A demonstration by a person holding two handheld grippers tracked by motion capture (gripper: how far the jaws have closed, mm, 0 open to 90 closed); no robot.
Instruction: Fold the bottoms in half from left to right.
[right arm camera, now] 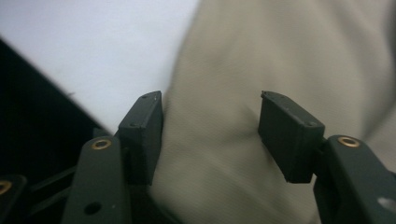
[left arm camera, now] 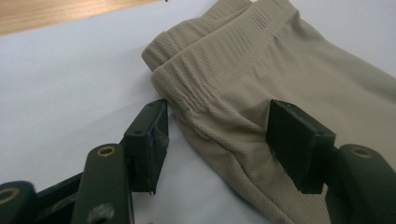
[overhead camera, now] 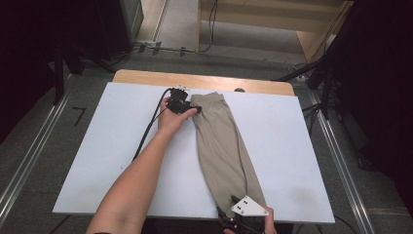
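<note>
A beige folded garment lies lengthwise on the white board, its ribbed waistband at the far end. My left gripper is at the waistband's left corner. In the left gripper view its jaws stand apart: one pad is at the fabric's edge, the other over the cloth, with no visible squeeze. My right gripper, topped by a grey plate, is at the garment's near end by the board's front edge. In the blurred right gripper view its jaws stand apart astride the fabric.
The board rests on a wooden table whose far edge shows behind it. Cables trail from the left gripper across the board. Dark stands and metal rails flank the table on both sides. The board's front edge drops into darkness.
</note>
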